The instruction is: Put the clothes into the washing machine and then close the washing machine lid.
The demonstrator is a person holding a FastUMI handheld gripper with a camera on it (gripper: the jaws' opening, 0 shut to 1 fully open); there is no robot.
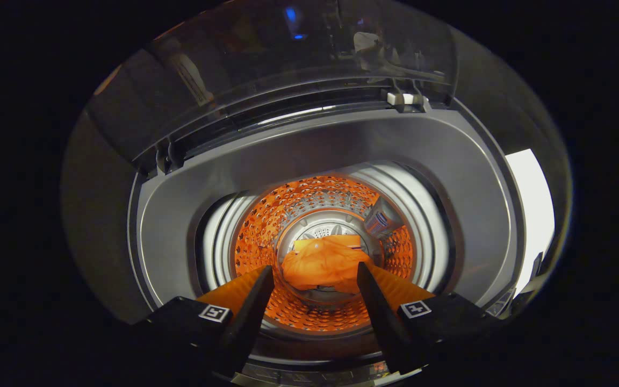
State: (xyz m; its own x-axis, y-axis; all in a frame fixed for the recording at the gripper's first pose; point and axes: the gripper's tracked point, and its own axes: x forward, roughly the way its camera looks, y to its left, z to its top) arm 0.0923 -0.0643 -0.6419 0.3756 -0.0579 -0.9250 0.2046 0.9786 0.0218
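Above the washing machine (pixel 320 145) drum, I held fingers (pixel 258 301) spread w/ nothing gripped; orange clothes (pixel 323 266) lay at bottom, lid (pixel 299 64) upright, so closing came next.

**Tool over open washer, cloth in drum**

Tool (pixel 315 287) hangs above the washing machine (pixel 309 145), fingers apart, gripping nothing. Orange cloth (pixel 323 266) lies crumpled at the drum (pixel 266 220) bottom, seen between and beyond the fingers. Clear lid (pixel 299 64) stands raised behind the opening.
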